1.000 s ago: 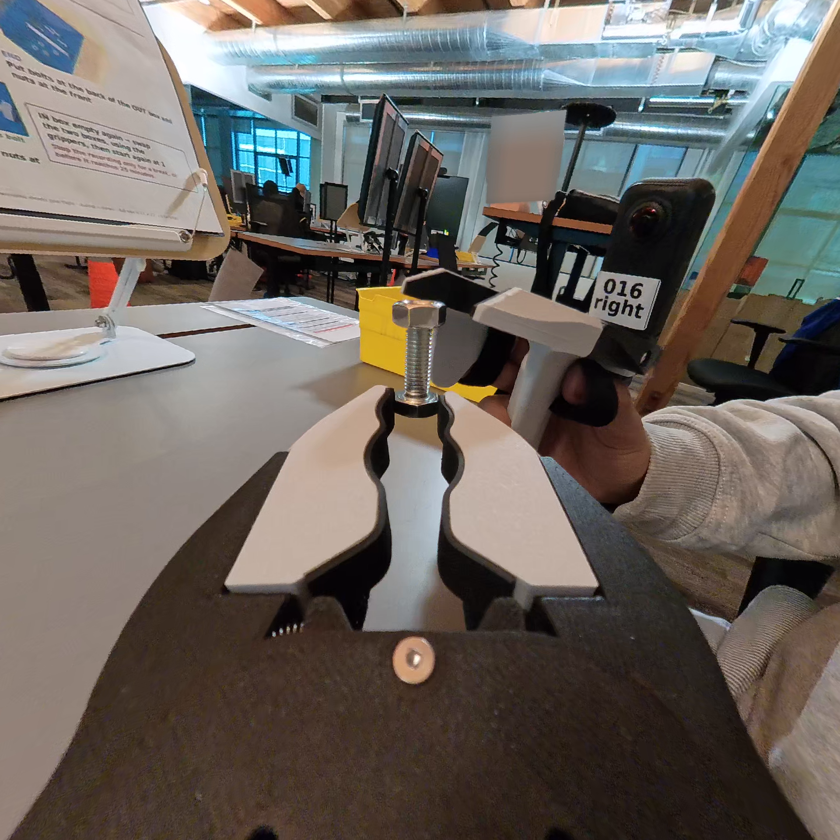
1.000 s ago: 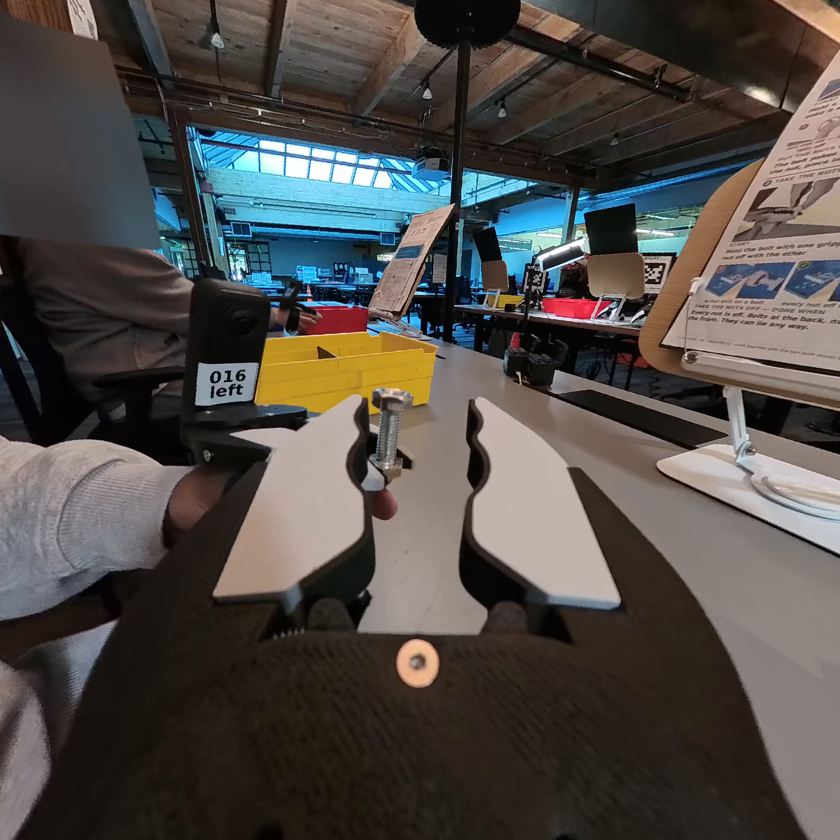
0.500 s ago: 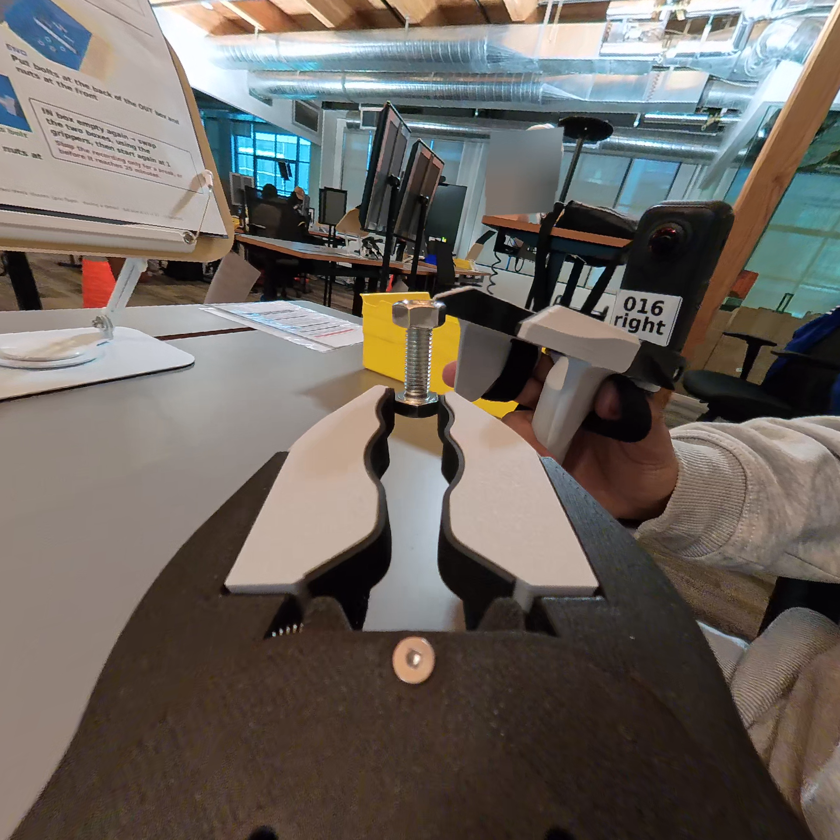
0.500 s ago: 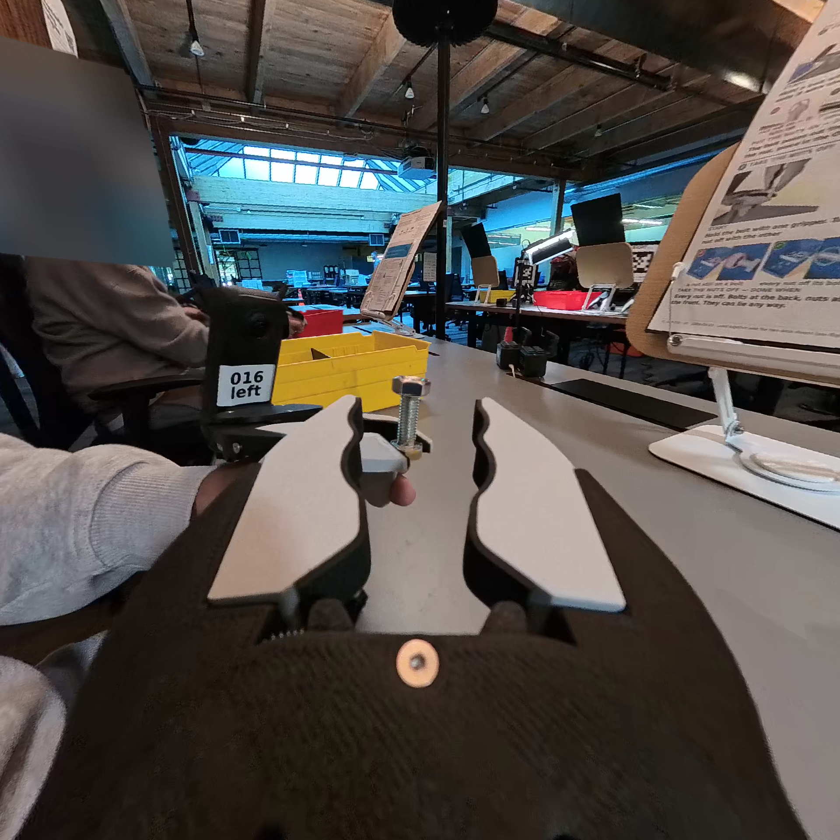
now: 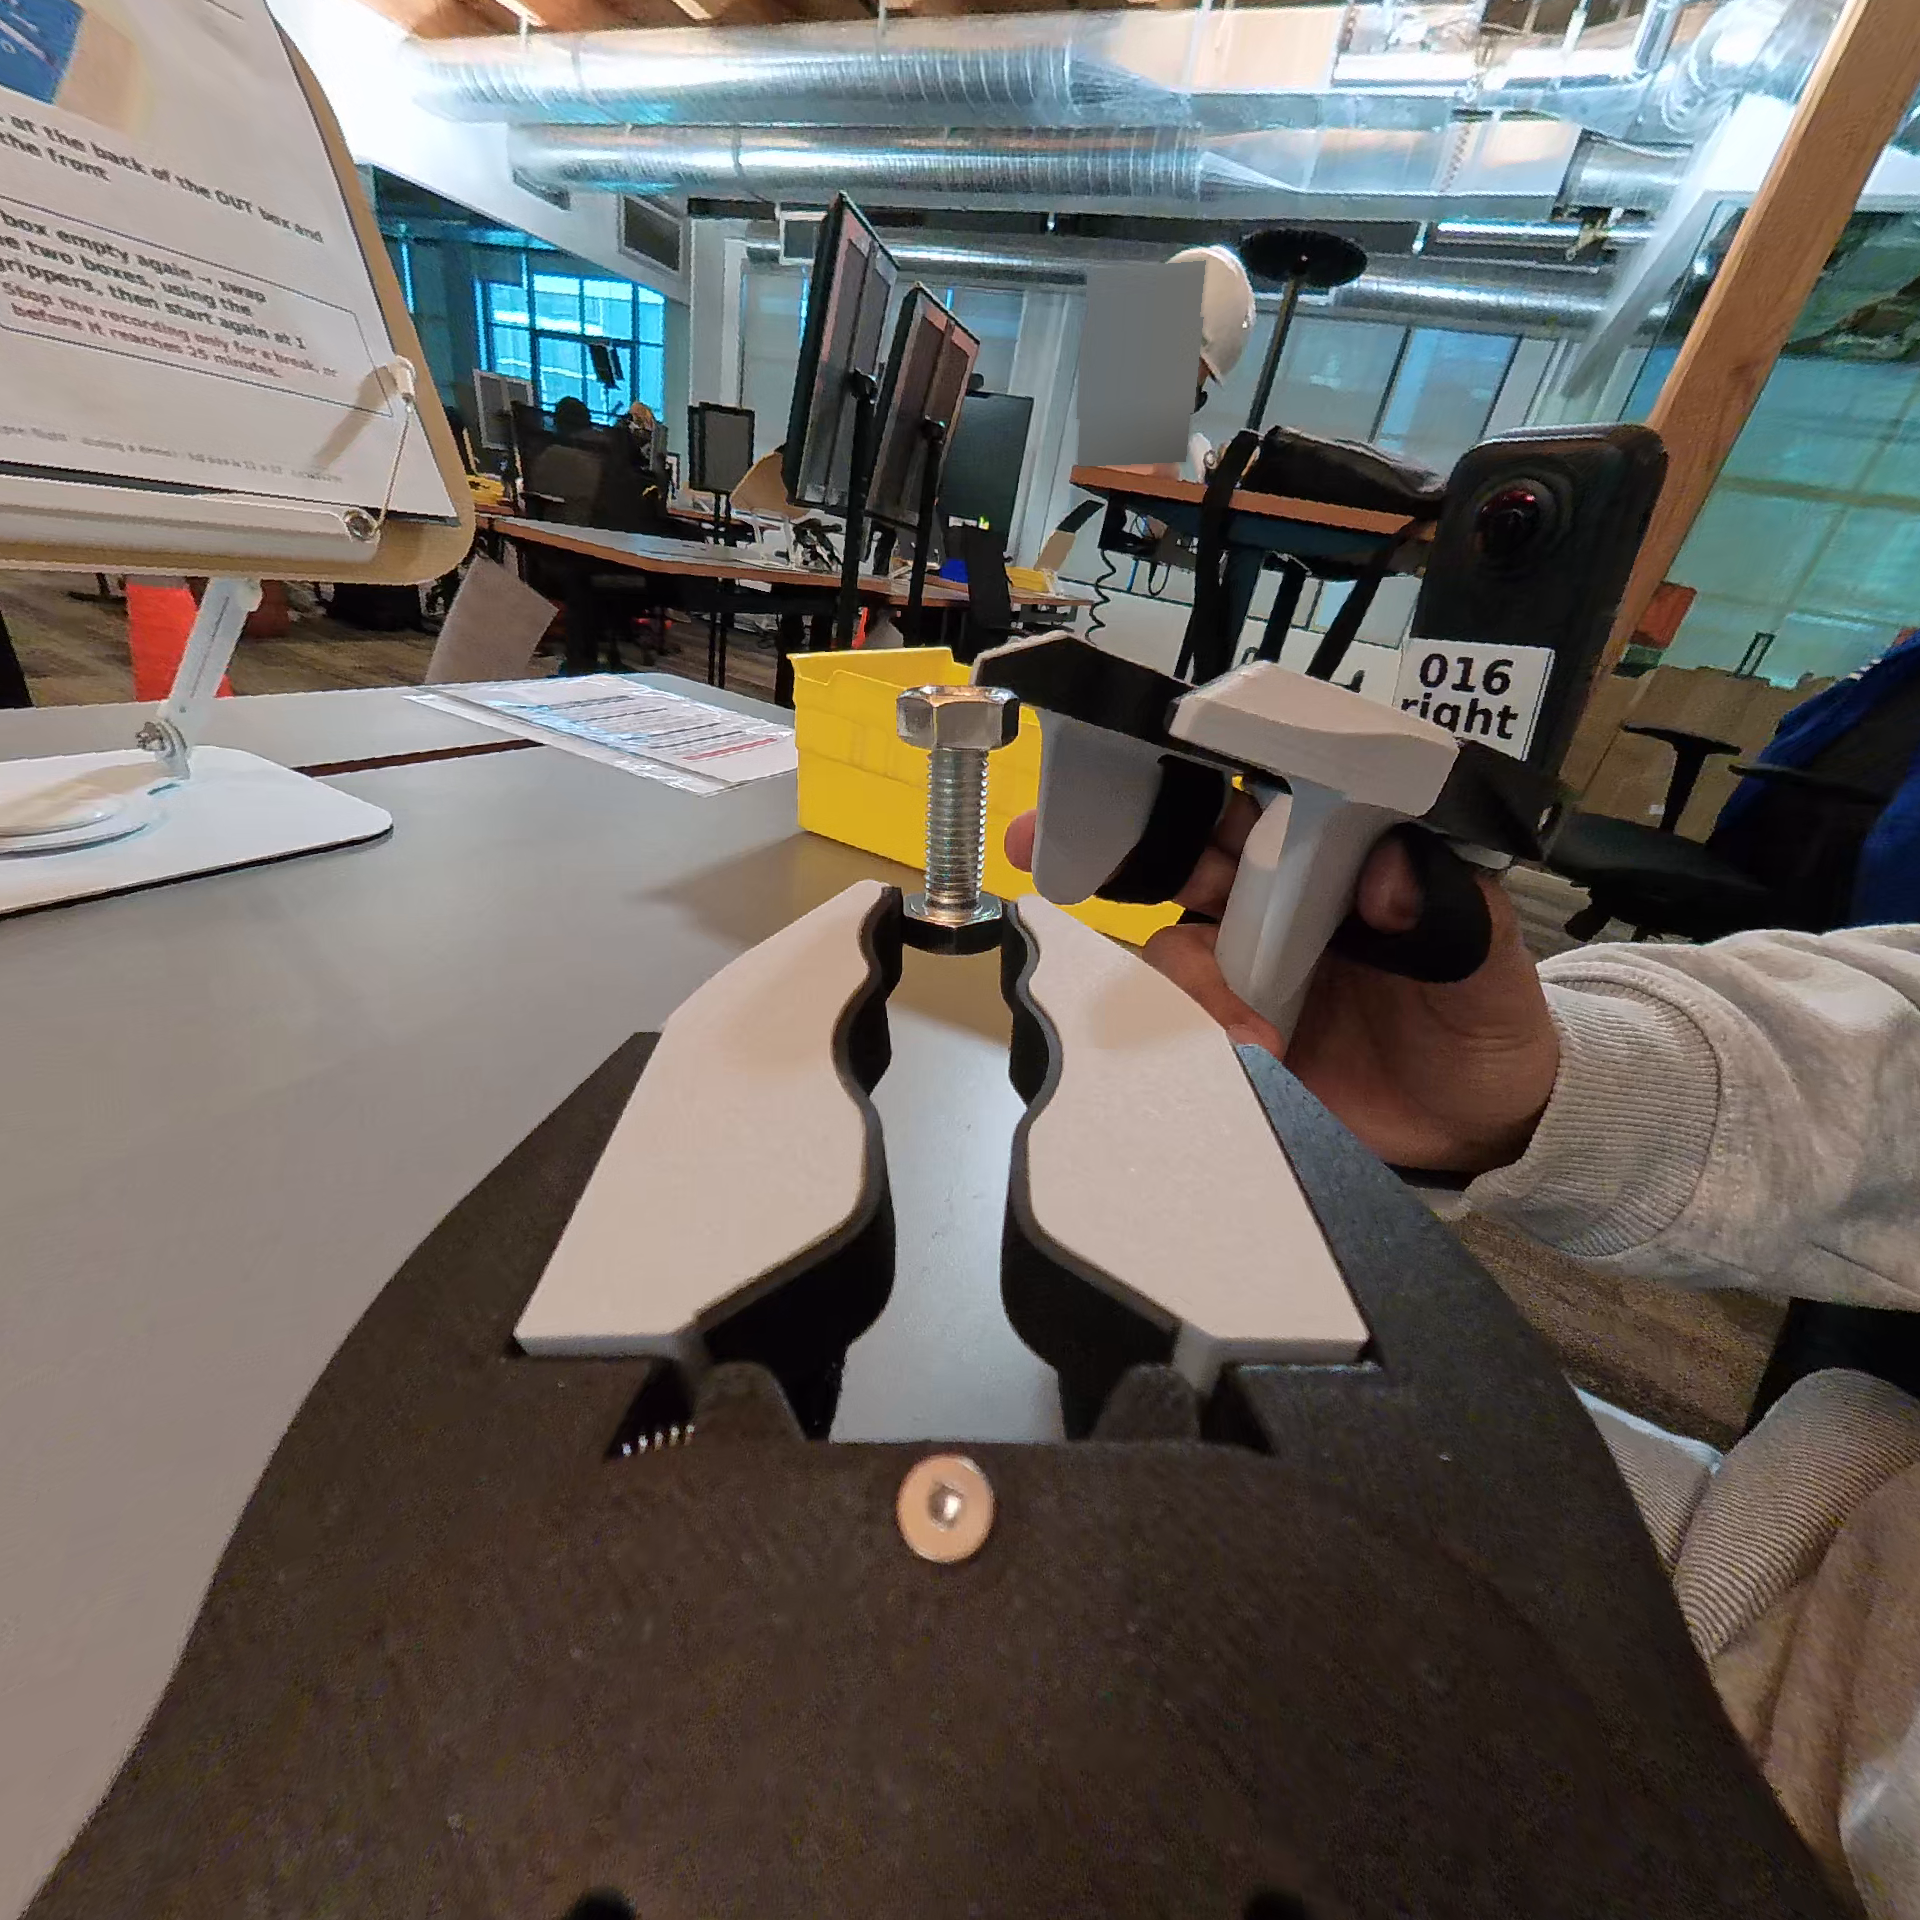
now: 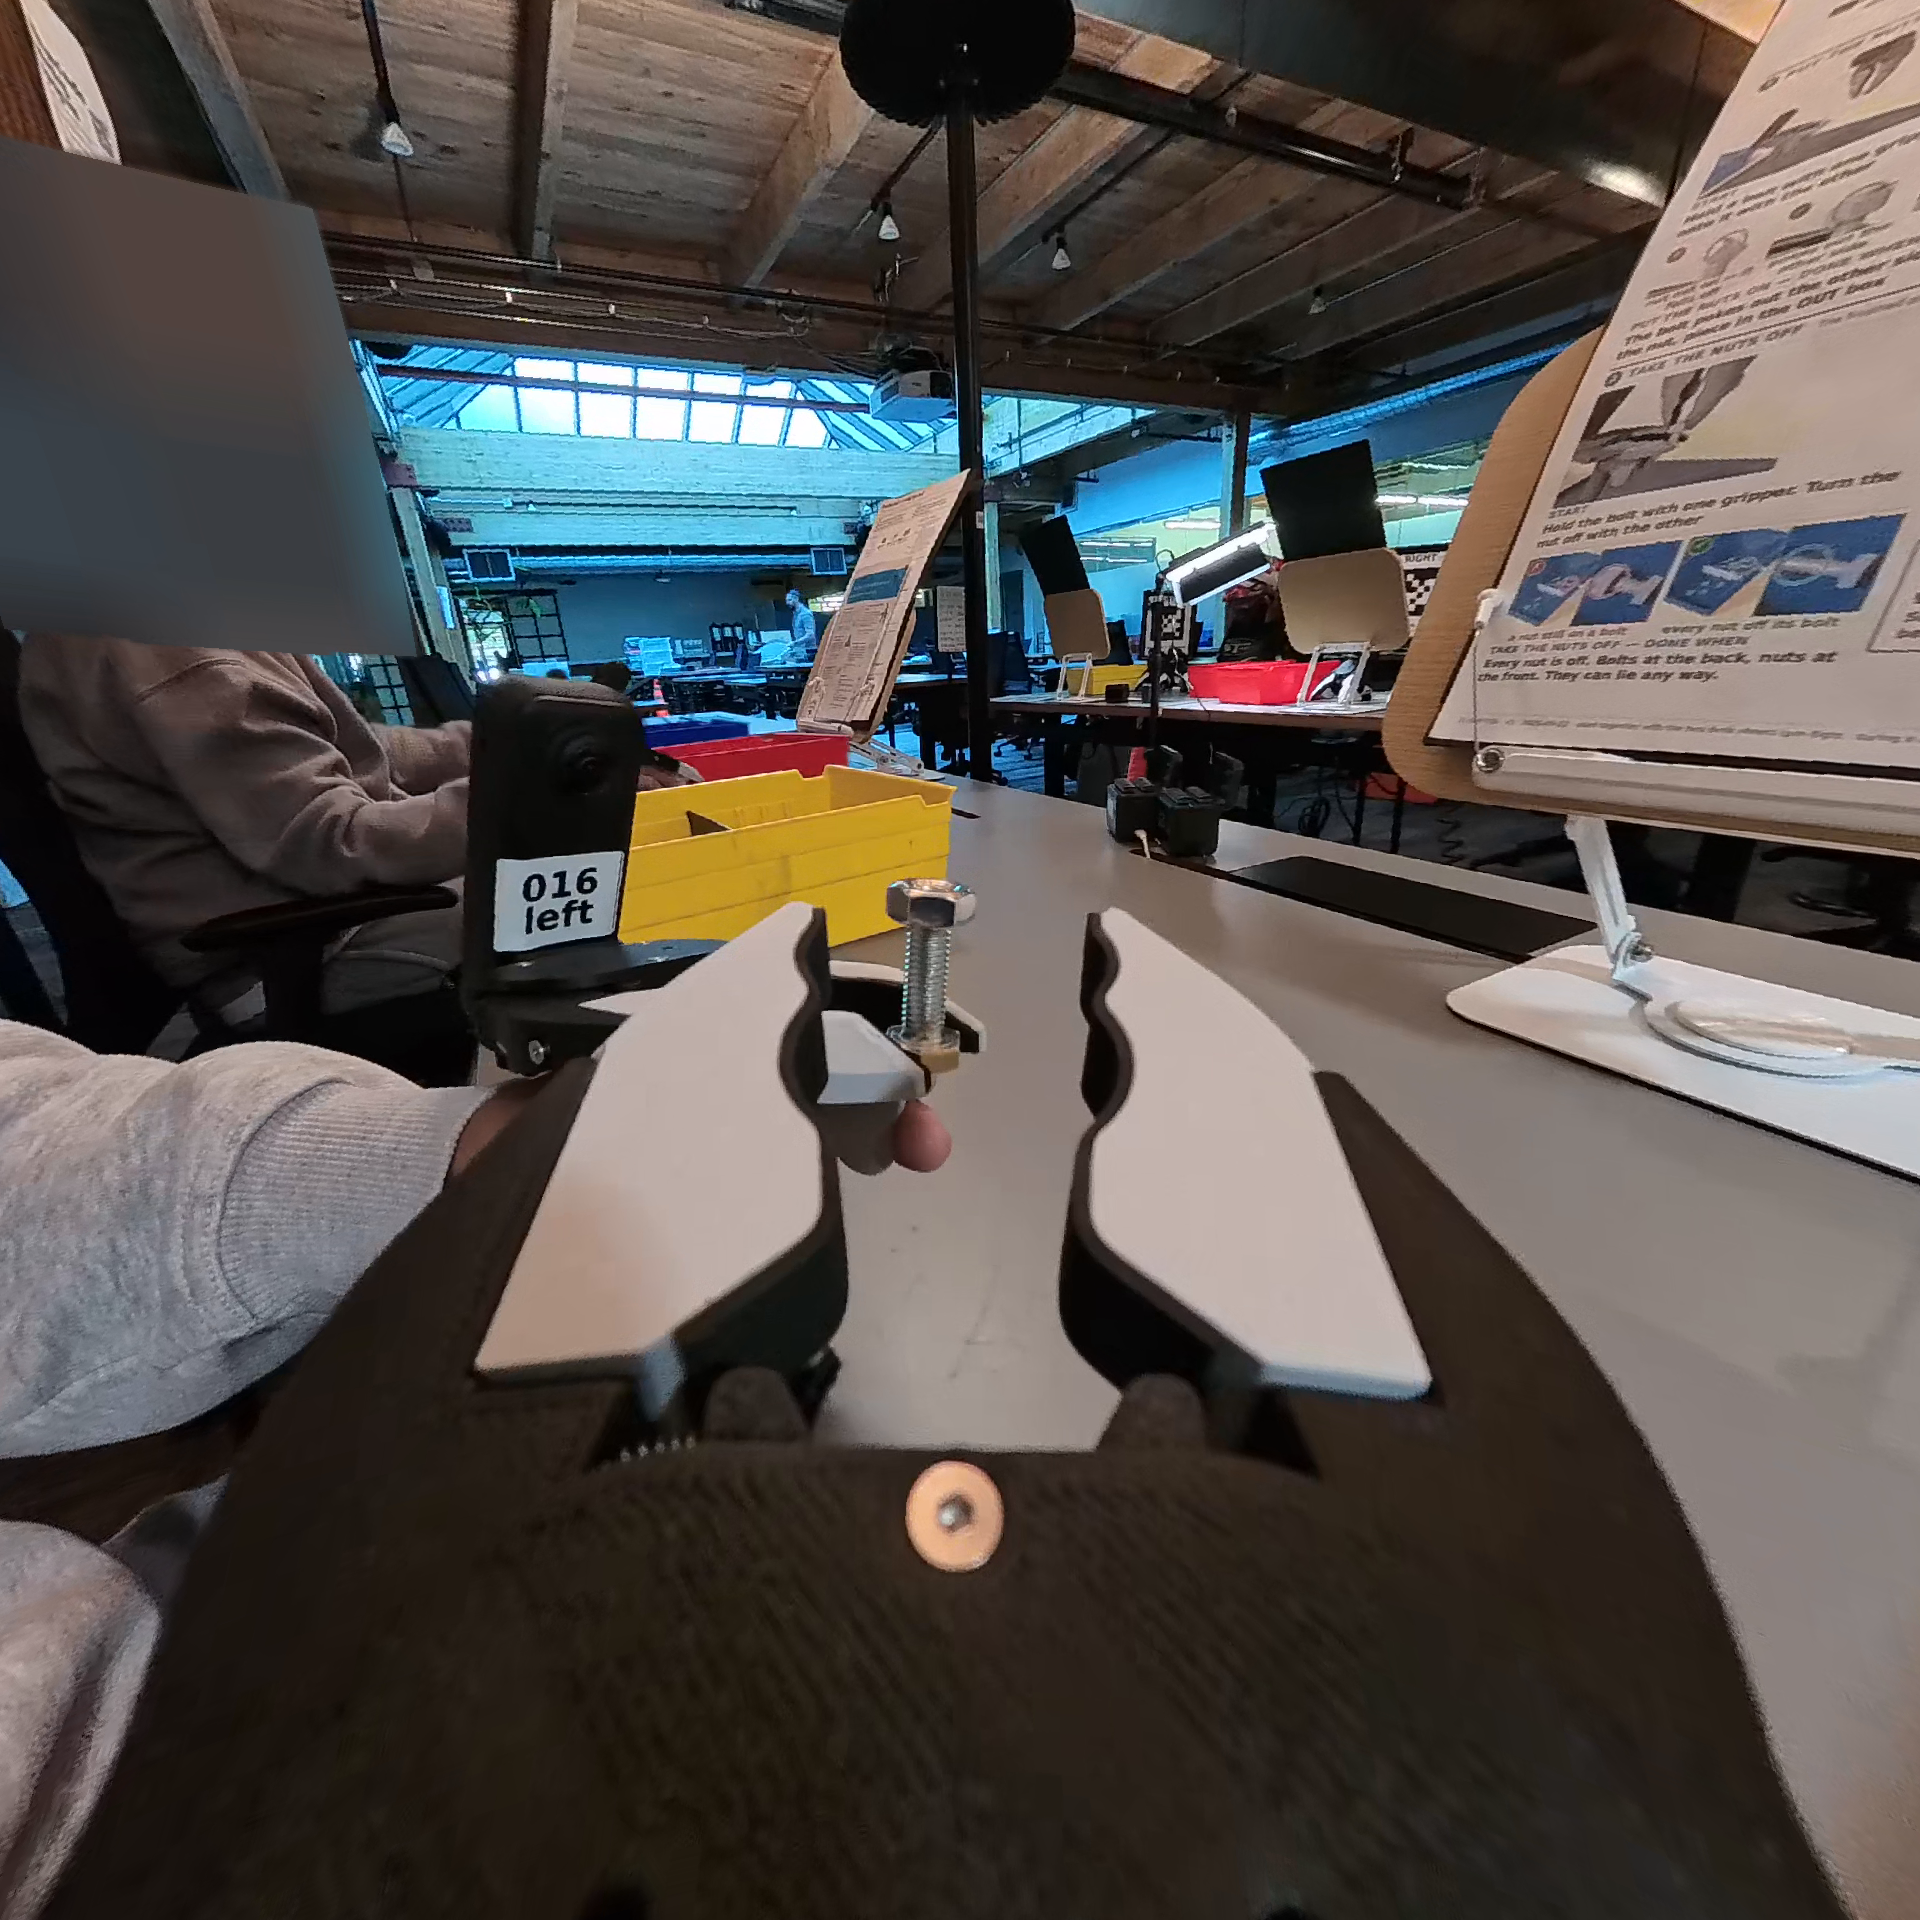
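Left gripper clamps nut of upright bolt; right gripper spread wide, bolt between fingers, untouched.

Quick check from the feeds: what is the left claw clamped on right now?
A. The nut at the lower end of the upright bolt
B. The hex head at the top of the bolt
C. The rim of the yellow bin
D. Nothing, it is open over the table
A. The left claw is closed around the nut at the base of the upright bolt, whose hex head stands free above; the right claw is open beside it.
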Demonstrator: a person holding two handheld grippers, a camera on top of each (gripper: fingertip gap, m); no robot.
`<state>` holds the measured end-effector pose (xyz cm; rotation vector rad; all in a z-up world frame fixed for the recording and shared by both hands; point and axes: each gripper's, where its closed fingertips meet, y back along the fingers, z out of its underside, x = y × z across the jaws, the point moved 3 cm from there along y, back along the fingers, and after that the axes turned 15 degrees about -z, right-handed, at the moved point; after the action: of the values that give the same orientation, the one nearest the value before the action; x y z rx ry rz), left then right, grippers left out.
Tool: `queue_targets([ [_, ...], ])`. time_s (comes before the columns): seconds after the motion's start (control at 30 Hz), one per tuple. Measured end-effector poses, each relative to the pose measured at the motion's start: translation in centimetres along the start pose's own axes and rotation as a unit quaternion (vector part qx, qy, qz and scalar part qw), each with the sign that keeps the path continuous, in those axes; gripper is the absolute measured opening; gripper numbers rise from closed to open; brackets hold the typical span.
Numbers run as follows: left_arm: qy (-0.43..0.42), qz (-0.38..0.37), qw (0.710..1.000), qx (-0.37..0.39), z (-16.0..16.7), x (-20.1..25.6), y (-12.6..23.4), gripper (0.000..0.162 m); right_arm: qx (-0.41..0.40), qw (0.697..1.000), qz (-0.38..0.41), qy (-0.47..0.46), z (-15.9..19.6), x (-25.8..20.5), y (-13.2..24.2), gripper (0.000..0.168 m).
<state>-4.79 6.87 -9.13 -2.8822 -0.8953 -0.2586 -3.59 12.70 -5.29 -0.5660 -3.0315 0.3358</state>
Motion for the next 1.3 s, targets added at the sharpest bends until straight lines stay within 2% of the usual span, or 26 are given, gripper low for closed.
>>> queue_targets([
  [1.3,0.031,-0.024,0.999,0.009,-0.5,-1.0,1.0,0.019,-0.011,0.999,-0.034,-0.025,0.9,-0.8,-1.6,0.05],
])
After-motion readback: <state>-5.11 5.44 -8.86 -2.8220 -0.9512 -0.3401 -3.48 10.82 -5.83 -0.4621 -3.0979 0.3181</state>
